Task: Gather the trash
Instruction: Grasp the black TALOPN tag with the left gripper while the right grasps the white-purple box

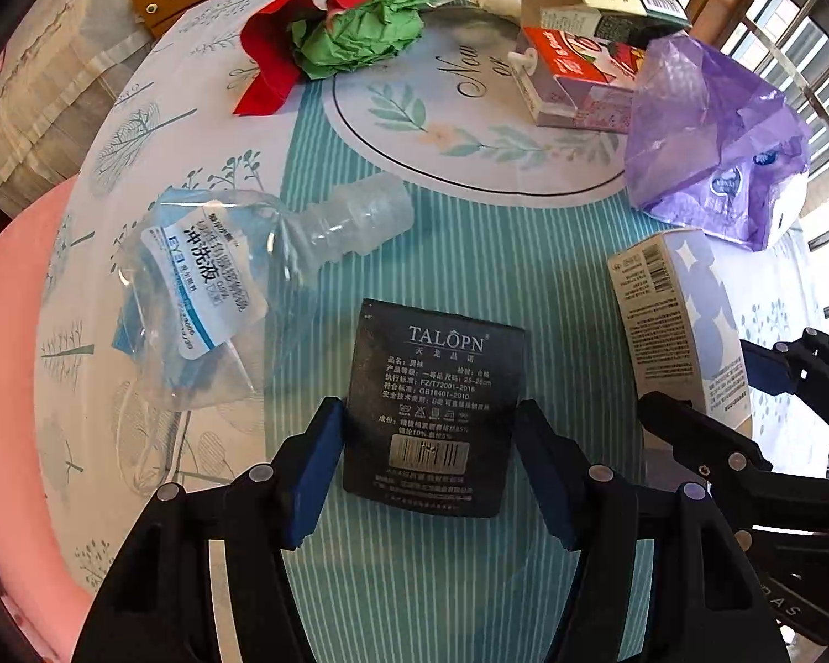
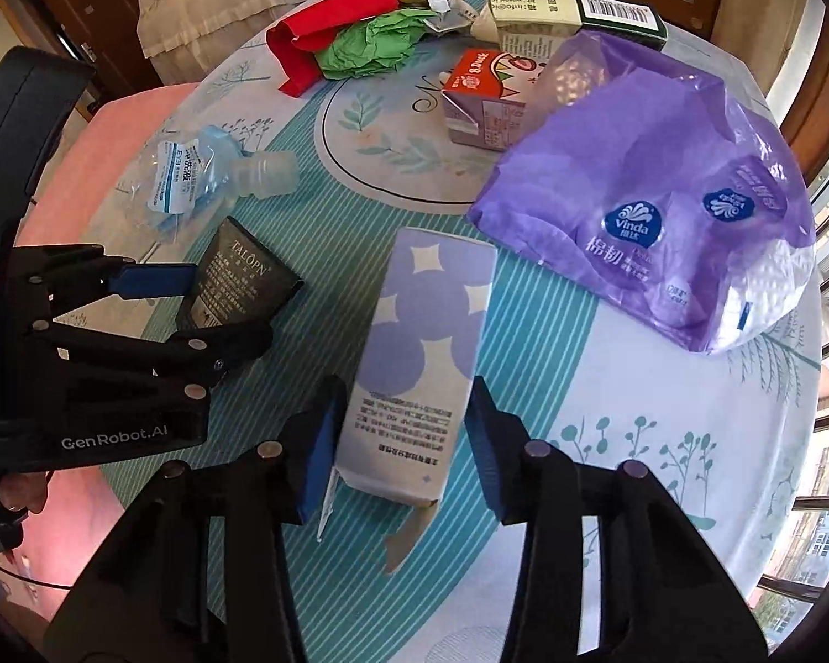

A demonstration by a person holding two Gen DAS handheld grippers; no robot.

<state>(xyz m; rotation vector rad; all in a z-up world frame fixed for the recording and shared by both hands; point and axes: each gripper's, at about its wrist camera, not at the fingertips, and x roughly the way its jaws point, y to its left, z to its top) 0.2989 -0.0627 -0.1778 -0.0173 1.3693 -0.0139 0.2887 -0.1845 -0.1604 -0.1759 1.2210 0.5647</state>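
The left fingers (image 1: 430,436) sit on both sides of a black card (image 1: 434,409) with the word TALOPN on it. They look like they touch its edges, but I cannot tell if they squeeze it. The card lies flat on the table (image 1: 470,287).

The right fingers (image 2: 406,442) stand on both sides of a pale purple box (image 2: 420,353) — there is a small gap on each side, so they are not holding it.

Next to the black card lies a squashed clear bottle (image 1: 210,287) with a blue label. Past the box sits a big purple bag (image 2: 652,221). Farther back there is a small juice carton (image 2: 486,105), some crumpled green paper (image 1: 359,36) on a red sheet (image 1: 282,50), and a white and green box (image 2: 563,16) — all on the round table.
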